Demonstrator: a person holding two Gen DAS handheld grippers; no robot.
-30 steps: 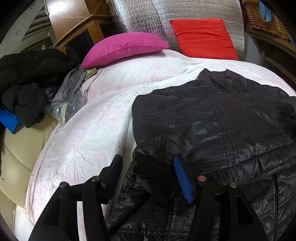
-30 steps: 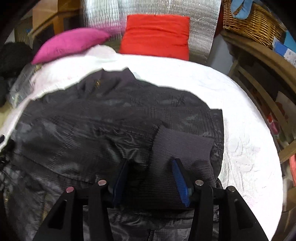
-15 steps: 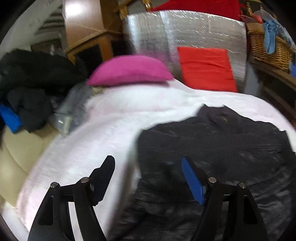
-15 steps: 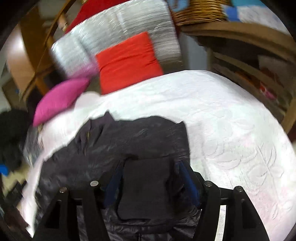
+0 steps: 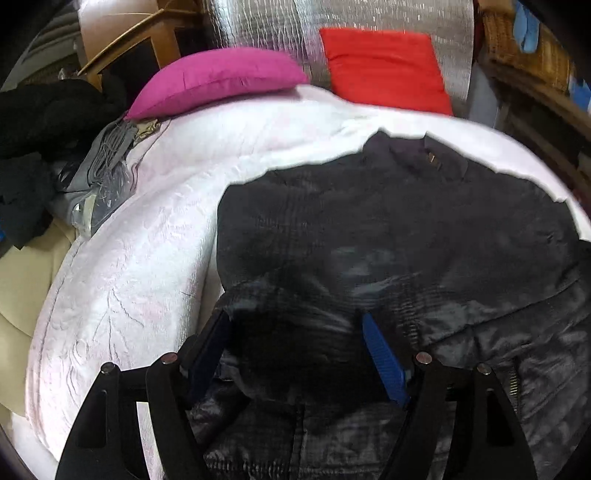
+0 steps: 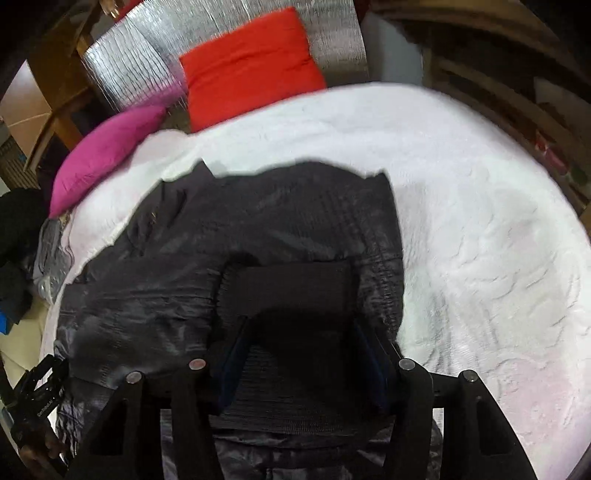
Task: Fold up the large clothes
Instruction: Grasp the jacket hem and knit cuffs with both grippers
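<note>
1. Lying flat on the white bedspread before me: one dark jacket, collar toward the pillows, both sleeves folded in across the body.
2. Magenta pillow and red cushion at the head of the bed, silver foil panel behind them, all well clear of the jacket.
3. Heap of dark and grey clothes off the bed's left edge; wicker basket on wooden shelving to the right.
4. My left gripper: tilted downward over the jacket's left side, jaws spread wide, the folded sleeve's dark end between them; I cannot tell whether the pads touch it.
5. My right gripper: tilted downward over the ribbed cuff of the right sleeve, jaws closing, cuff between the fingers; pads in shadow, so contact cannot be told.
6. Edge of my left tool visible low at the left of the right wrist view.
</note>
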